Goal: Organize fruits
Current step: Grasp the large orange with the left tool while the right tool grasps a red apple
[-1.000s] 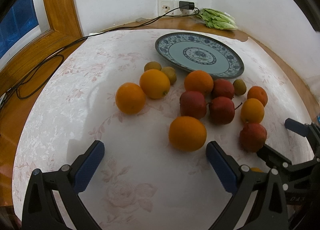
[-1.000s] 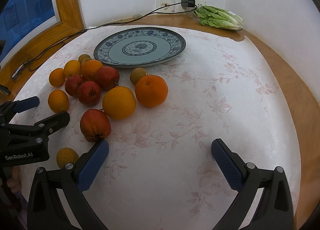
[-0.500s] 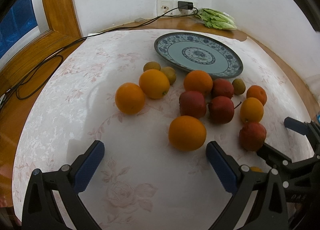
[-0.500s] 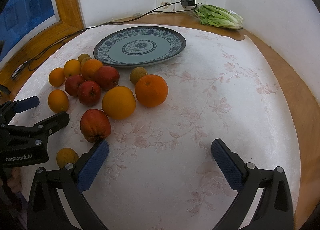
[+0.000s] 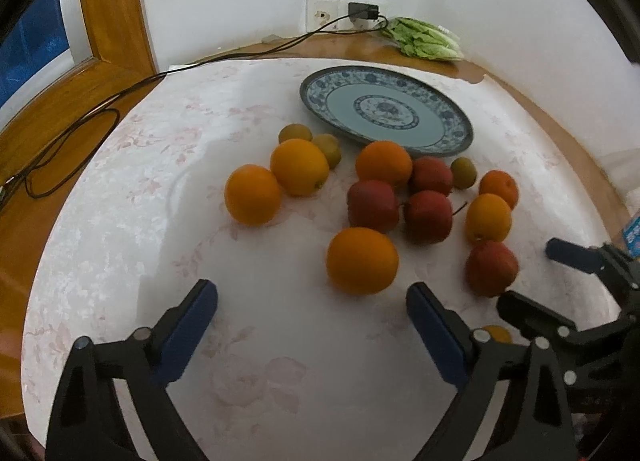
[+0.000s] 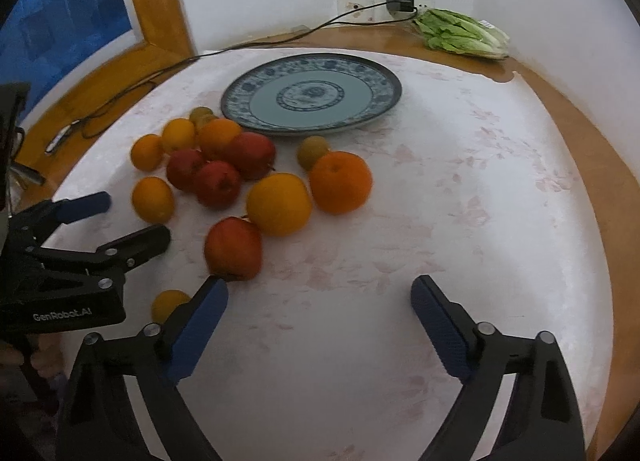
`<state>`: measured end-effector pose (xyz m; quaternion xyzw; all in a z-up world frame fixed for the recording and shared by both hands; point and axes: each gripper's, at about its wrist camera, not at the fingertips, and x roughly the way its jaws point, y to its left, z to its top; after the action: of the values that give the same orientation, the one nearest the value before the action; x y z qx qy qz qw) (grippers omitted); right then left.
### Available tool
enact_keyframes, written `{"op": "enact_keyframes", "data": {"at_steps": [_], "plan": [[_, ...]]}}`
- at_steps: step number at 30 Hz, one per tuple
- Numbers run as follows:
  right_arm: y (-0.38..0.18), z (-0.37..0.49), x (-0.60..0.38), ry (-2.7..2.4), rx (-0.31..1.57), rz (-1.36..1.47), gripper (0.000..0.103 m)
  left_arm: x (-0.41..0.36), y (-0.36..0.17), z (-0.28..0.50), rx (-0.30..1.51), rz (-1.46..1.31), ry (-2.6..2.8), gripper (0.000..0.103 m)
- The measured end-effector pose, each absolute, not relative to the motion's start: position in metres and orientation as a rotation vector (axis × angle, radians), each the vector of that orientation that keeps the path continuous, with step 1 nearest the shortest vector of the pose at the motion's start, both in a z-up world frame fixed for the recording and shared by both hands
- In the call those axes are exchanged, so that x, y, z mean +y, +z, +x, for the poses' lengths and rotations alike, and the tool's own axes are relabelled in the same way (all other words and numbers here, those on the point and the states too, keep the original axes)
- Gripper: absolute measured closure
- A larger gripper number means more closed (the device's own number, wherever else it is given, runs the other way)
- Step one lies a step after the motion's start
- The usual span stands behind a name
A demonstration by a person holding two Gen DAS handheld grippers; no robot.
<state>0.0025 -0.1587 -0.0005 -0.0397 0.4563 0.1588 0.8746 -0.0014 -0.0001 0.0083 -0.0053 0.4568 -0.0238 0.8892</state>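
Both my grippers closing w/ nothing between fingers: left gripper [image 5: 312,303] just short of an orange [image 5: 362,261], right gripper [image 6: 320,297] beside an upright apple [image 6: 234,248].

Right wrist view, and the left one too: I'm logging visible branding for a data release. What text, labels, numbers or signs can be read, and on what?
"GenRobot.AI": white lettering on the black body of the left gripper, seen in the right wrist view.
White sticker on the bag of lettuce: too small to read.
Blue and white label at the right edge of the left wrist view: characters blurred, unreadable.
Blue-patterned plate: ornament only, no words.
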Motion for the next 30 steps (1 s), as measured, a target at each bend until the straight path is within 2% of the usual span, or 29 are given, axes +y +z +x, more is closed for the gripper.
{"op": "enact_keyframes", "data": {"at_steps": [12,17,21,22,30], "plan": [[0.005,-0.002,-0.159,0.405,0.947,-0.025,0.034,-0.005,0.017,-0.002,0.926,-0.034,-0.088,0.032],[0.007,-0.004,-0.154,0.433,0.946,-0.026,0.041,-0.007,0.015,0.001,0.934,-0.045,-0.108,0.051],[0.008,-0.005,-0.154,0.444,0.944,-0.018,0.047,-0.008,0.015,0.003,0.931,-0.058,-0.123,0.059],[0.008,-0.005,-0.153,0.447,0.944,-0.017,0.048,-0.008,0.015,0.003,0.931,-0.063,-0.132,0.066],[0.013,-0.005,-0.143,0.487,0.941,-0.014,0.051,-0.006,0.015,0.0,0.935,-0.073,-0.153,0.067]]}}
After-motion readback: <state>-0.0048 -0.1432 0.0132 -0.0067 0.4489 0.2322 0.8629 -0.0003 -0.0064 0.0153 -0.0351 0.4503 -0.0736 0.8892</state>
